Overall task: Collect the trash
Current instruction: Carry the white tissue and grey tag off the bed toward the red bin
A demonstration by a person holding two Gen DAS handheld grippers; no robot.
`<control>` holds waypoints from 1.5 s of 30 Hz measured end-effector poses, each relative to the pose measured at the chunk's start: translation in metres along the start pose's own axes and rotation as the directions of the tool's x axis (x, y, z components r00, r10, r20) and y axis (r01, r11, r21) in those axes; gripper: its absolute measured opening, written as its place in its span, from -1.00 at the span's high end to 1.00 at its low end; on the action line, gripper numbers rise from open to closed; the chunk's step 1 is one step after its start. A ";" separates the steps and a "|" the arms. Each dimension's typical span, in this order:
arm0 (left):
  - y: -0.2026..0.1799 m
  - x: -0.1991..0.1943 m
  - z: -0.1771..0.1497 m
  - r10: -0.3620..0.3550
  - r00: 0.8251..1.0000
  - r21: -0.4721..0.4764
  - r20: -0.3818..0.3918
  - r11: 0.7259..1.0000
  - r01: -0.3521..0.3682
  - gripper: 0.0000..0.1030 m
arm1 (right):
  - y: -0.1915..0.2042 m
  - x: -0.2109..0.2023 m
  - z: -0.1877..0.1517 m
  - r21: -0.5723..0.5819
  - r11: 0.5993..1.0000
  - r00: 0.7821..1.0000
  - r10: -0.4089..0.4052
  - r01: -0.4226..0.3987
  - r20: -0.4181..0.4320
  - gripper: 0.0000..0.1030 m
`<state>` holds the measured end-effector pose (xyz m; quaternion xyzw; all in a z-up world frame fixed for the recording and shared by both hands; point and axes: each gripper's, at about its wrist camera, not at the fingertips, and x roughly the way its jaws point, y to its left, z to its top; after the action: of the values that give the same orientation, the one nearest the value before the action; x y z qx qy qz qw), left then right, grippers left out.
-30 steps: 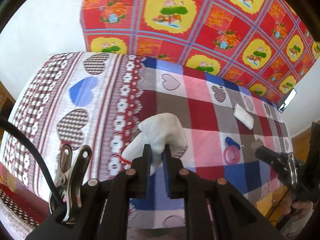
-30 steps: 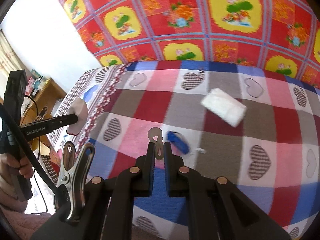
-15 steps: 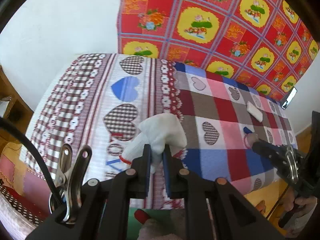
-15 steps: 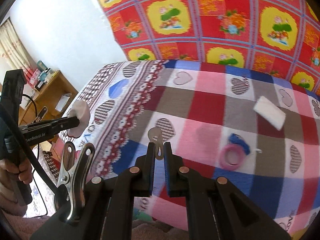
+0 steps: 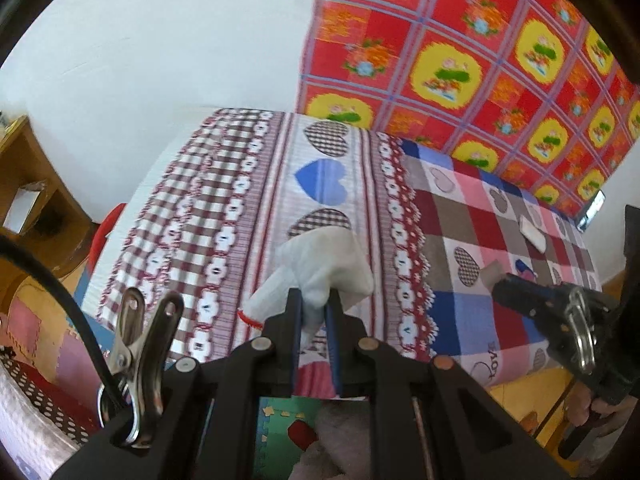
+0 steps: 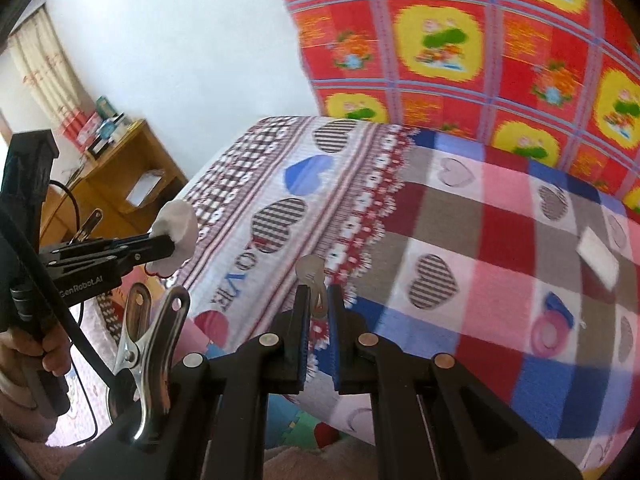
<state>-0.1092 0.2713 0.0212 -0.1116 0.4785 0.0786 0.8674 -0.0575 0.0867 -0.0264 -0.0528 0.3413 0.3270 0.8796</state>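
Both grippers have swung left off the bed, past its edge. Left gripper point(image 5: 314, 312) is clamped on a white rag point(image 5: 324, 264); right gripper point(image 6: 318, 308) pinches a small grey tab point(image 6: 312, 276). Carry step – next needs a bin, not in view. 2 more bits, tape roll point(image 6: 550, 330) & white pad point(image 6: 598, 258), lie on the bed point(image 6: 460, 260).

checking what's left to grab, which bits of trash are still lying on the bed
Two: the white wad and the pink ring. The white cloth and the small pale piece are held in the grippers.
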 end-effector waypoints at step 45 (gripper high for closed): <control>0.313 0.085 0.057 0.183 0.973 -0.426 -0.138 0.876 -0.226 0.77 | 0.114 0.188 0.150 -0.147 0.972 0.976 0.163 -0.184 -0.142 0.82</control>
<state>-0.0941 0.5906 -0.0588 -0.2566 0.4976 0.2704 0.7832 0.0620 0.3250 -0.0166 -0.1139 0.3733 0.4251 0.8167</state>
